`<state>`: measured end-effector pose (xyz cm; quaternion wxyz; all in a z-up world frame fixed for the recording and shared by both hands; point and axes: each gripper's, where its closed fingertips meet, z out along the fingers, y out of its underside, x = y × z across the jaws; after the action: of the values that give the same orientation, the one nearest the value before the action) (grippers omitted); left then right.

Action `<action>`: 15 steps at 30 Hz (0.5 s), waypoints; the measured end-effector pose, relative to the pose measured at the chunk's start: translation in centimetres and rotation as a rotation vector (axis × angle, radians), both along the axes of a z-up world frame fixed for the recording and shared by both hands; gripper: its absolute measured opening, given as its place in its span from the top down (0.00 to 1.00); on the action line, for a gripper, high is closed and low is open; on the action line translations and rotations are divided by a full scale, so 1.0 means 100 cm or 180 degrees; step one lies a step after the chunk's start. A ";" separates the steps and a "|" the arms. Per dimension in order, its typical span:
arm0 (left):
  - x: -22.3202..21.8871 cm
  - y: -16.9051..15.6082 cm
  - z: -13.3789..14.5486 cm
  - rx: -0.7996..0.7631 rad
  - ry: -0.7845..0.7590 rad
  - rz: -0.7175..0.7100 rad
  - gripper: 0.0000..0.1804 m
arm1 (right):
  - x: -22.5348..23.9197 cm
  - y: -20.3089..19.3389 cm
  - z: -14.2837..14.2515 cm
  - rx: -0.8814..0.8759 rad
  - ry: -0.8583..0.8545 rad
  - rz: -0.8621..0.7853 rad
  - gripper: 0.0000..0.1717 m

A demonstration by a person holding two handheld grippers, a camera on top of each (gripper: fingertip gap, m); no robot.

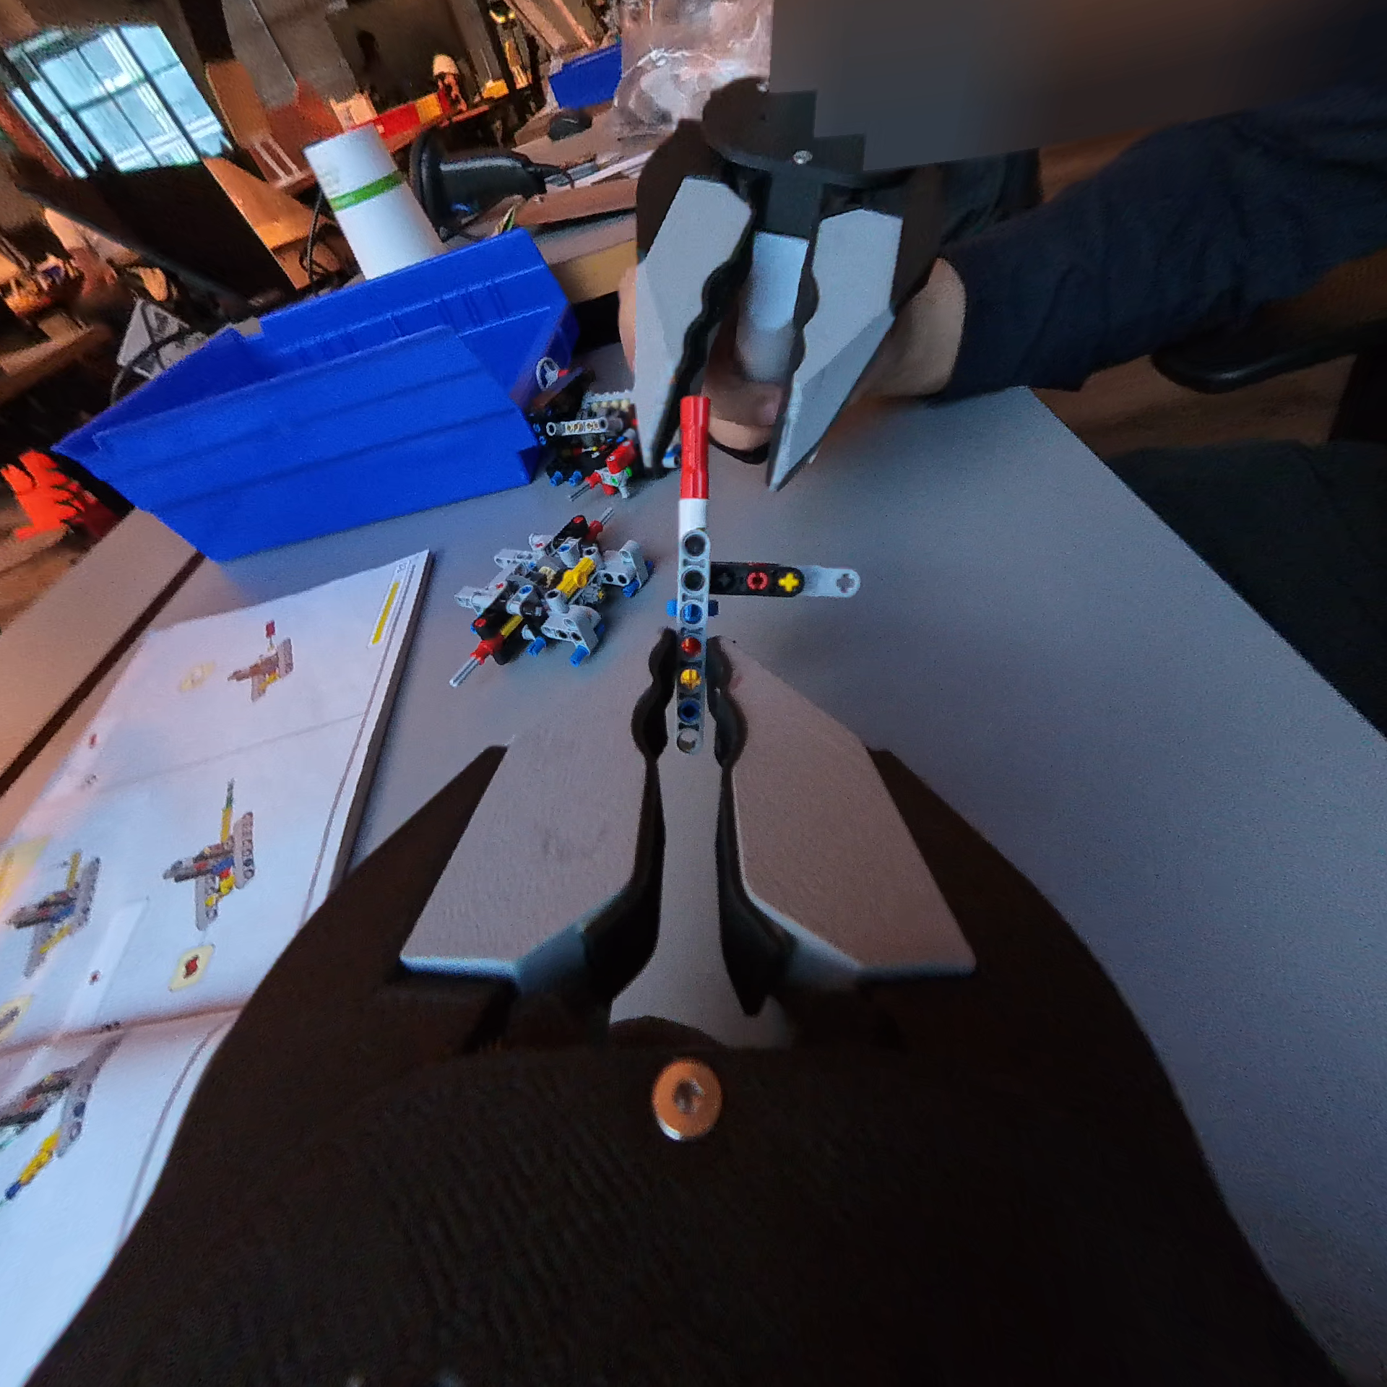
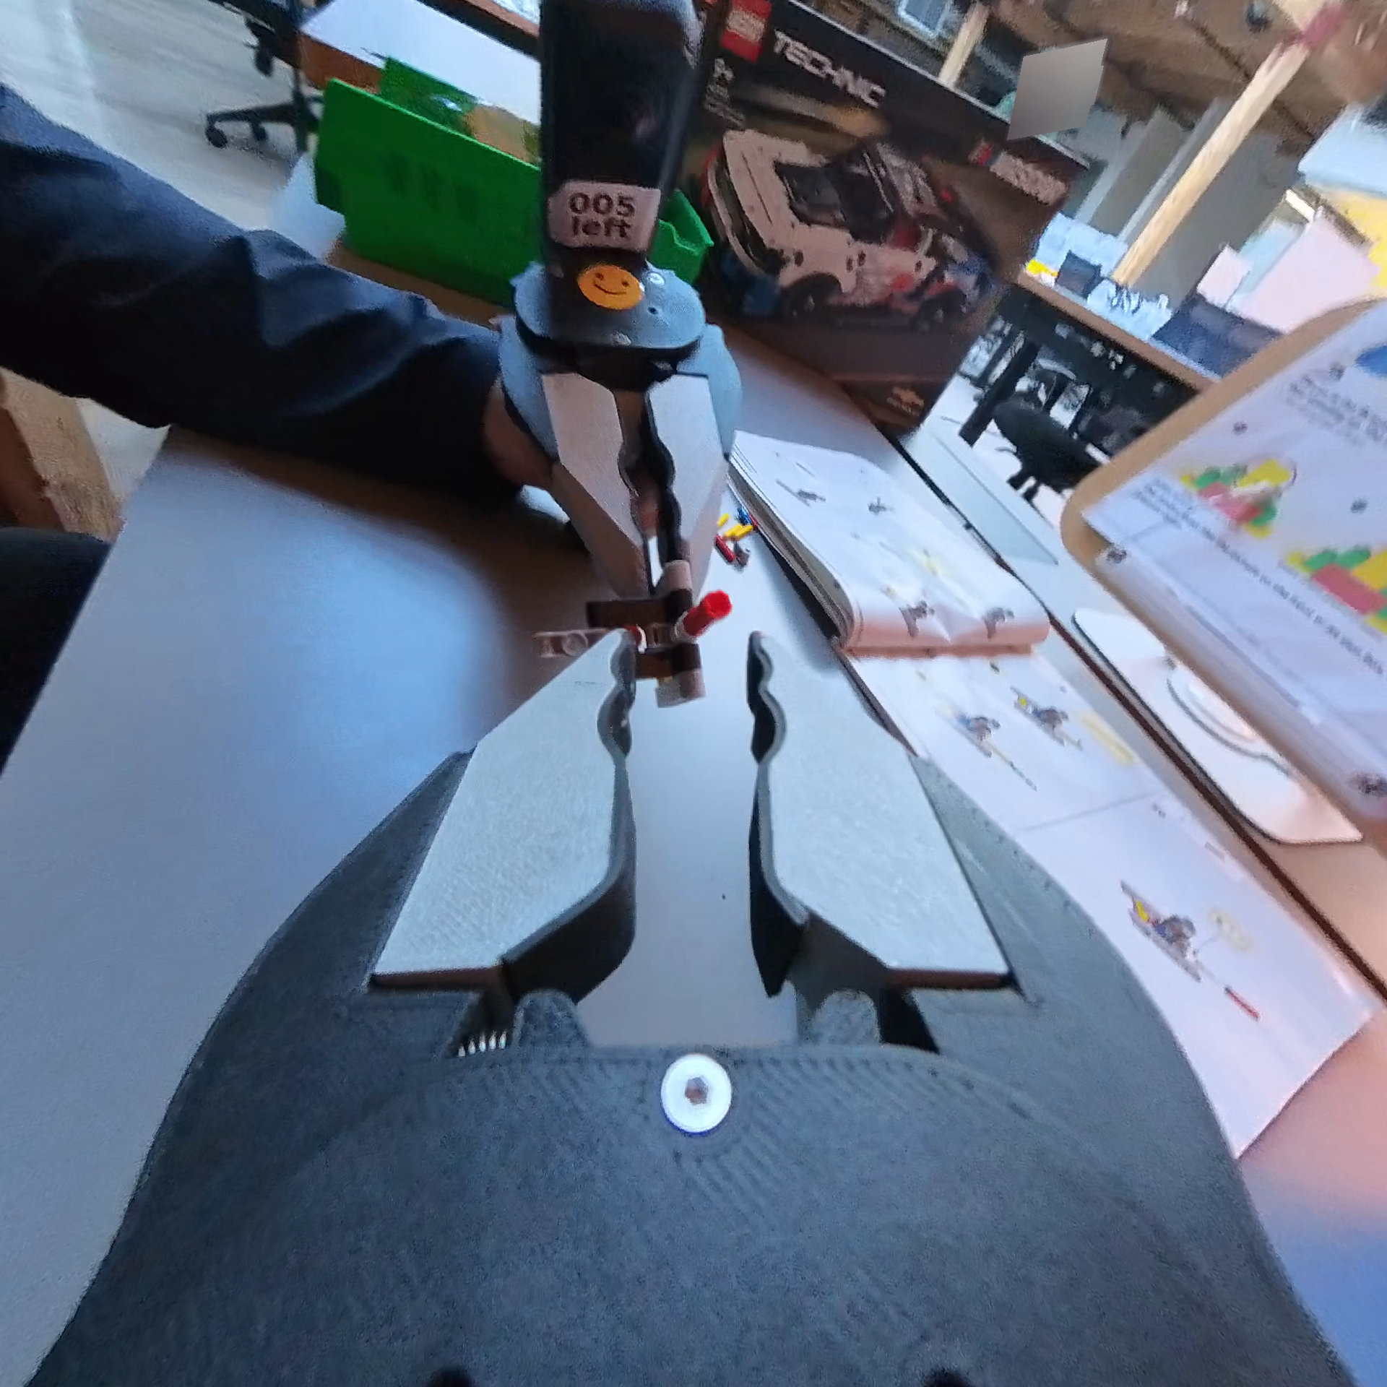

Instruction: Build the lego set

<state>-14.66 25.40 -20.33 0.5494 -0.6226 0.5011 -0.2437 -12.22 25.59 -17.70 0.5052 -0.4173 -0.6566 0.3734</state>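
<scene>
My left gripper (image 1: 692,653) is shut on a light grey holed beam (image 1: 692,578) that carries blue, red and yellow pins. It holds the beam above the grey table (image 1: 1051,675). A black and grey cross beam (image 1: 780,582) sticks out to the right of it. A red and white rod (image 1: 694,450) extends from the beam's far end. My right gripper (image 2: 688,645) is open, with its fingertips on either side of the red rod (image 2: 702,612) and no pad pressing on it. The left gripper (image 2: 660,570) faces it in the right wrist view, and the right gripper (image 1: 720,473) shows in the left wrist view.
A blue bin (image 1: 315,420) stands at the back left, with a pile of small parts (image 1: 593,443) beside it. A built sub-assembly (image 1: 552,593) lies near an open instruction booklet (image 1: 188,750). A green bin (image 2: 420,195), a set box (image 2: 863,225) and loose pins (image 2: 732,533) lie beyond. Some 4 cm of space lies between my two pairs of fingers.
</scene>
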 end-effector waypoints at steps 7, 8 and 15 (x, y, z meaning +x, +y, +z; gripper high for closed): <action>0.007 -0.004 -0.008 0.0174 0.0235 -0.0123 0.98 | -0.002 -0.013 0.002 0.0480 -0.0003 -0.0006 0.94; 0.007 -0.004 -0.008 0.0205 0.0237 -0.0127 0.98 | -0.001 -0.013 0.002 0.0495 -0.0009 0.0000 0.94; 0.010 -0.004 -0.009 0.0305 0.0295 -0.0154 0.98 | 0.002 -0.013 -0.005 0.0549 -0.0096 0.0047 0.93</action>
<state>-13.68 25.00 -21.21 0.5487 -0.5939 0.5520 -0.2035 -12.05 24.29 -18.15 0.5265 -0.3730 -0.6970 0.3129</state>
